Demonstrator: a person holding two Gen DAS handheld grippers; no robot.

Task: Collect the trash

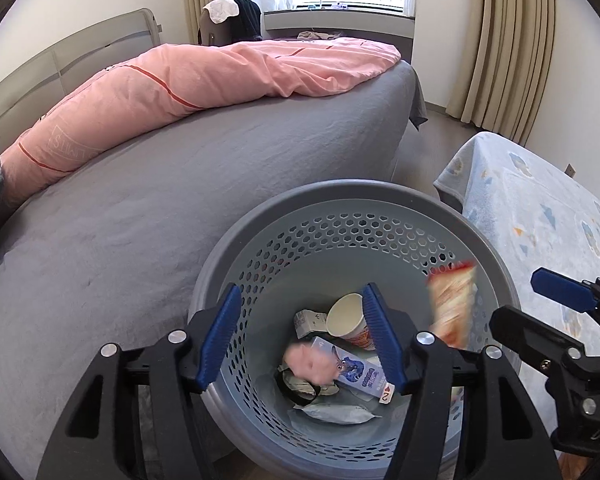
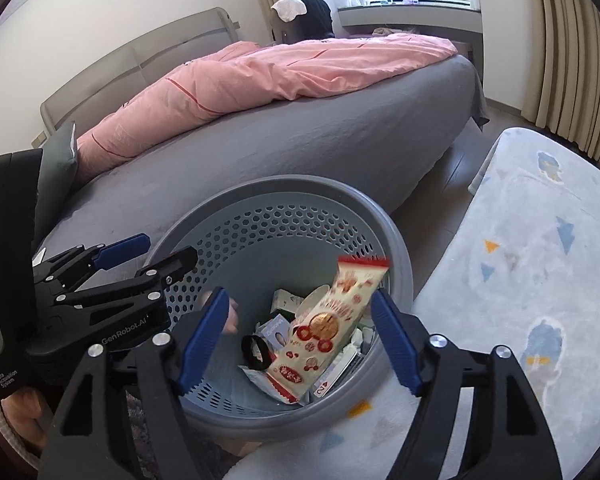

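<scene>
My right gripper (image 2: 296, 344) is released above the basket (image 2: 400, 272); the snack wrapper (image 2: 332, 328) drops in. My left gripper (image 1: 300, 340) is released too, a pink blurred piece (image 1: 310, 364) falling. Cup (image 1: 346, 316) and cartons lie inside; I see no trash on the bed (image 1: 180, 200).

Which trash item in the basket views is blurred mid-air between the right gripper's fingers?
The red-and-white snack wrapper, over the grey basket between the open right gripper fingers. The paper cup and blue carton lie at the bottom.
</scene>
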